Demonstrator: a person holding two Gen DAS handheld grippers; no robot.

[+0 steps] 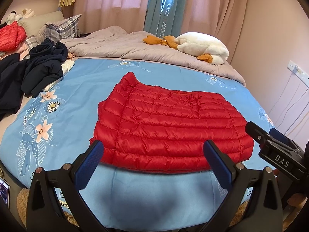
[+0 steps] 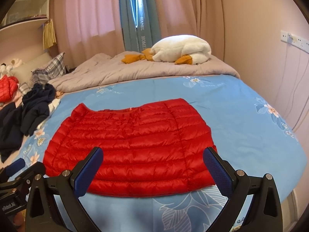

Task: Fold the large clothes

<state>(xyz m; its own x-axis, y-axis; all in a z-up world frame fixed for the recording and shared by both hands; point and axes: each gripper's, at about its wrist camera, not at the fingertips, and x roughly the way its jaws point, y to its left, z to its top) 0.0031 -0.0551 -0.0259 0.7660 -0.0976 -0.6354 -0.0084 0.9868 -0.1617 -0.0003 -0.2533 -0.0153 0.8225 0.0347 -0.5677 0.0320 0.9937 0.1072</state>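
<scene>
A red quilted puffer jacket (image 1: 168, 129) (image 2: 131, 147) lies folded flat on the blue floral bed sheet (image 1: 81, 89) (image 2: 241, 116), its collar at the far left. My left gripper (image 1: 153, 150) hovers open over the jacket's near hem, blue pads wide apart and holding nothing. My right gripper (image 2: 153, 154) is open too, above the near edge of the jacket. The right gripper's body (image 1: 278, 150) shows at the right edge of the left wrist view, and the left gripper's body (image 2: 17, 176) shows at the lower left of the right wrist view.
A heap of dark navy clothes (image 1: 36, 67) (image 2: 29, 112) lies at the left of the bed, with another red jacket (image 1: 10, 36) (image 2: 7, 89) behind it. A grey duvet (image 1: 123, 46) and a white plush goose (image 1: 200, 46) (image 2: 179, 48) lie at the far end. A wall with sockets (image 2: 293, 38) stands at the right.
</scene>
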